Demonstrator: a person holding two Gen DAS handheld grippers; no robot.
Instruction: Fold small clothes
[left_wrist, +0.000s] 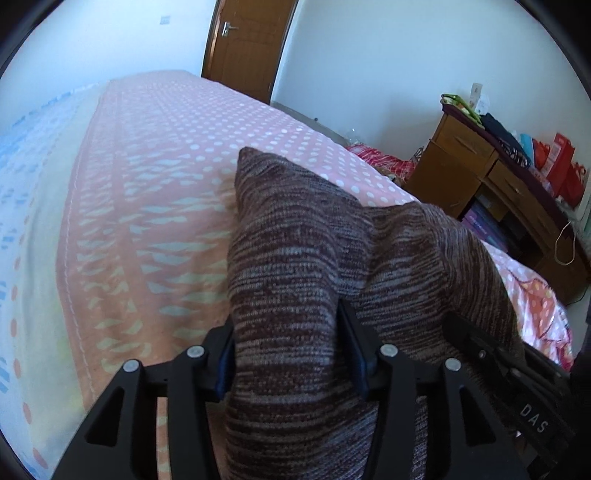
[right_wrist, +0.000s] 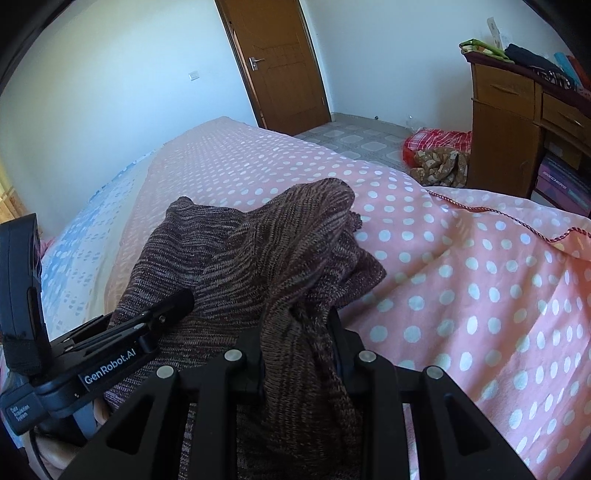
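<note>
A small brown-and-grey striped knit garment (left_wrist: 295, 240) is held up over the pink polka-dot bed (left_wrist: 184, 147). My left gripper (left_wrist: 286, 354) is shut on one bunch of its fabric, which stands up in a peak ahead of the fingers. My right gripper (right_wrist: 297, 347) is shut on another bunch of the same garment (right_wrist: 288, 251), which drapes down between the fingers. The two grippers are close side by side: the left one (right_wrist: 122, 343) shows at the lower left of the right wrist view, the right one (left_wrist: 517, 387) at the lower right of the left wrist view.
The bed's pink dotted cover (right_wrist: 461, 277) spreads right, with a blue-and-white sheet (left_wrist: 33, 184) on the left. A wooden desk (right_wrist: 517, 122) with piled items stands right. Red and brown cloth (right_wrist: 436, 155) lies on the tiled floor. A wooden door (right_wrist: 280, 62) is behind.
</note>
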